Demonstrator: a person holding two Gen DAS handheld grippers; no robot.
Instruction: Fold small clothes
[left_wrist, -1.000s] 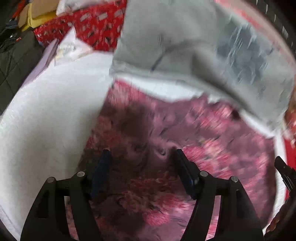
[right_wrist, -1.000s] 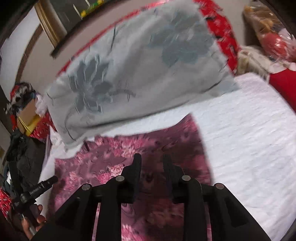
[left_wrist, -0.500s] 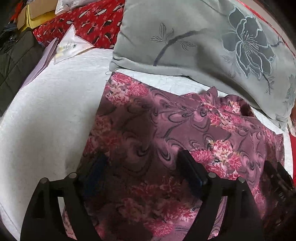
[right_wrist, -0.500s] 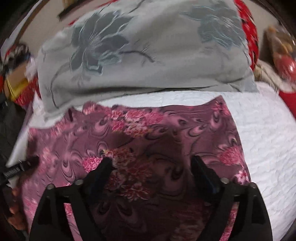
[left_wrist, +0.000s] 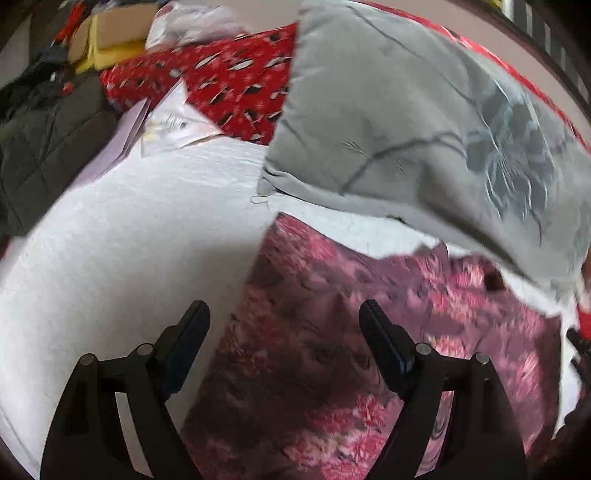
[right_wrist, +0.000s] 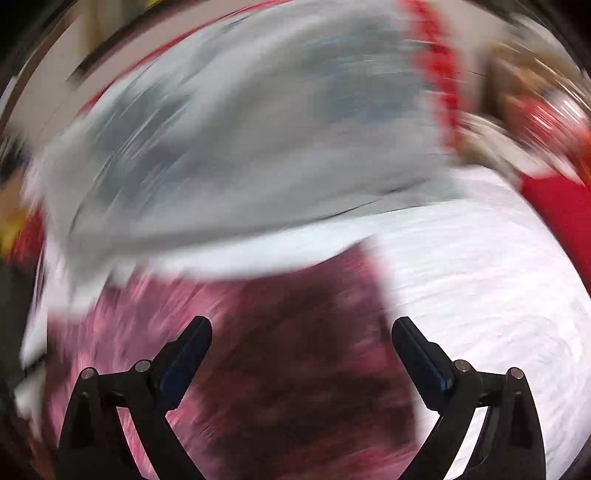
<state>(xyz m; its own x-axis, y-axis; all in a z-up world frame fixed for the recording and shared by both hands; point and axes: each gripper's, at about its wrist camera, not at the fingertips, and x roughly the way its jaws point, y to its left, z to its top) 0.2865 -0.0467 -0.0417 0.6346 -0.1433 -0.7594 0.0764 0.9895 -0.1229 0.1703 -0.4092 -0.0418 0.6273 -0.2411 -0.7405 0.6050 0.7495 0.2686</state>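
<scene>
Both the left hand-held gripper (left_wrist: 284, 317) and the right hand-held gripper (right_wrist: 301, 332) have just opened and now stand released above the maroon floral-print garment (left_wrist: 332, 362), which lies flat on the white quilted bed (left_wrist: 129, 240), ready for regrasping.

**White bed under my grippers**

I am looking down at a white textured bedspread (left_wrist: 140, 236). A pink floral garment (left_wrist: 332, 350) is lying flat on it, a grey flowered pillow (left_wrist: 406, 122) is resting just beyond, and a red patterned cloth (left_wrist: 236, 77) is lying further back.
</scene>
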